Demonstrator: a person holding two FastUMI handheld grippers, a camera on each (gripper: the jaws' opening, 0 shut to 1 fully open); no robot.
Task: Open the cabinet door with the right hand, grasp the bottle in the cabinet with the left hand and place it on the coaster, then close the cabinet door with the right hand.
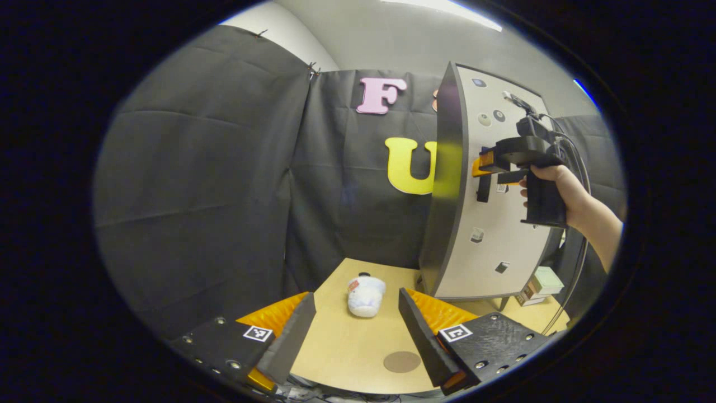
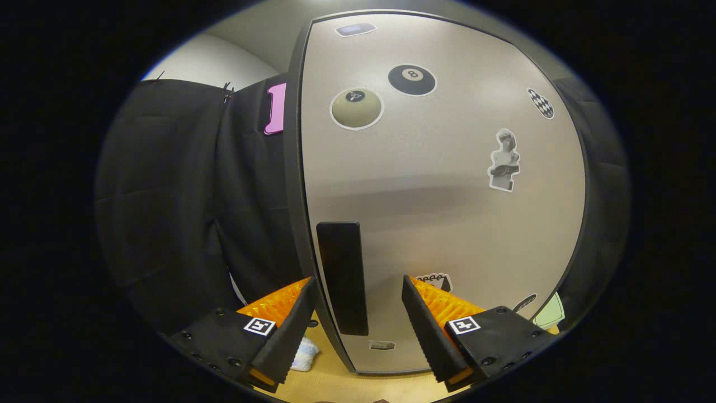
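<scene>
Holding the right gripper point(image 2: 357, 285) up against the cabinet door point(image 2: 442, 196), tongs spread wide and straddling the dark upright handle point(image 2: 342, 277), touching it on neither side as far as can be told. Hovering the left gripper point(image 1: 356, 295) low over the table point(image 1: 341, 347), tongs likewise released and empty. Finding the bottle point(image 1: 366, 295) out of the cabinet, apparently lying on its side on the table, beyond the round coaster point(image 1: 401, 361) and clear of it. Judging the door work to be the step in hand, though not telling whether the door is sitting flush. Doing it well probably means centring the handle between the fingers, clenching squarely on it, then swinging along the hinge arc rather than pushing straight, keeping clear of the bottle below.
</scene>
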